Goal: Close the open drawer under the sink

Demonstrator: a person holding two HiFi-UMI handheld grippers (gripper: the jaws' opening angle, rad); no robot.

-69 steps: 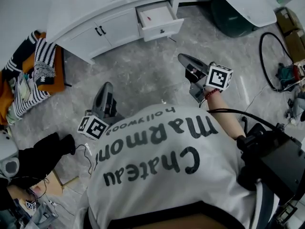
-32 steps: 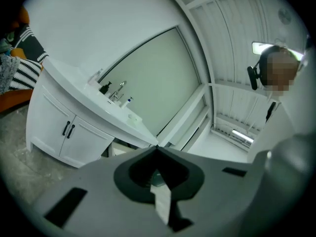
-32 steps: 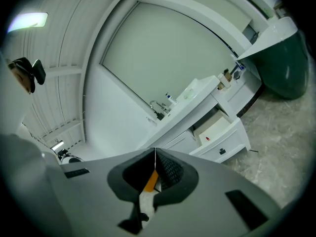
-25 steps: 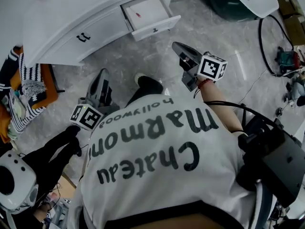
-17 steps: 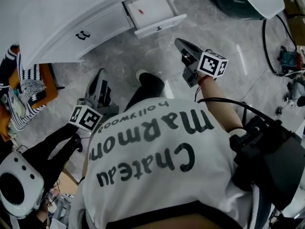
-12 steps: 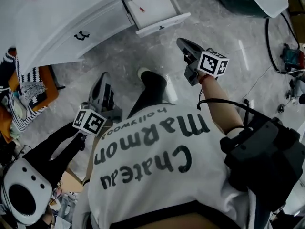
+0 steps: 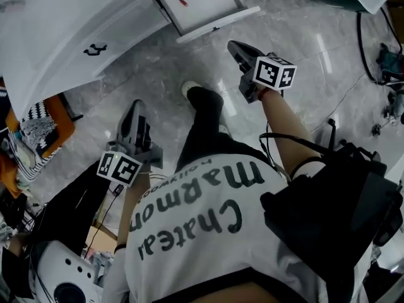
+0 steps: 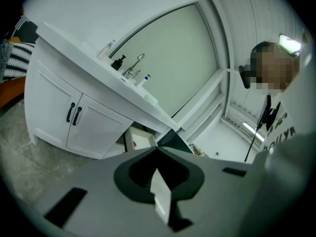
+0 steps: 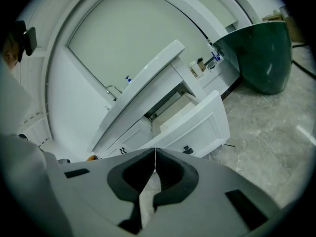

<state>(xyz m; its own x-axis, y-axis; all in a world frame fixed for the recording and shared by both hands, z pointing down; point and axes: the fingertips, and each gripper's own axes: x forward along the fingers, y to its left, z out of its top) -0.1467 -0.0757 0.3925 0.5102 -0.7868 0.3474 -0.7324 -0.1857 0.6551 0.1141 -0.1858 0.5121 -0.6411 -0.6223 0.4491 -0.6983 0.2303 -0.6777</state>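
Our right gripper (image 9: 155, 152) has its jaws pressed together on nothing. It points at the open drawer (image 9: 195, 125) near ahead, apart from it. Our left gripper (image 8: 157, 149) is likewise closed and empty, facing the cabinet (image 8: 59, 107) with 2 doors. The drawer juts from that cabinet over a grey floor (image 7: 158, 74).

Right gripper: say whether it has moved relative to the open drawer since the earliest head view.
Yes. The right gripper has come closer to the open drawer; the gap between them has shrunk, but they do not touch.
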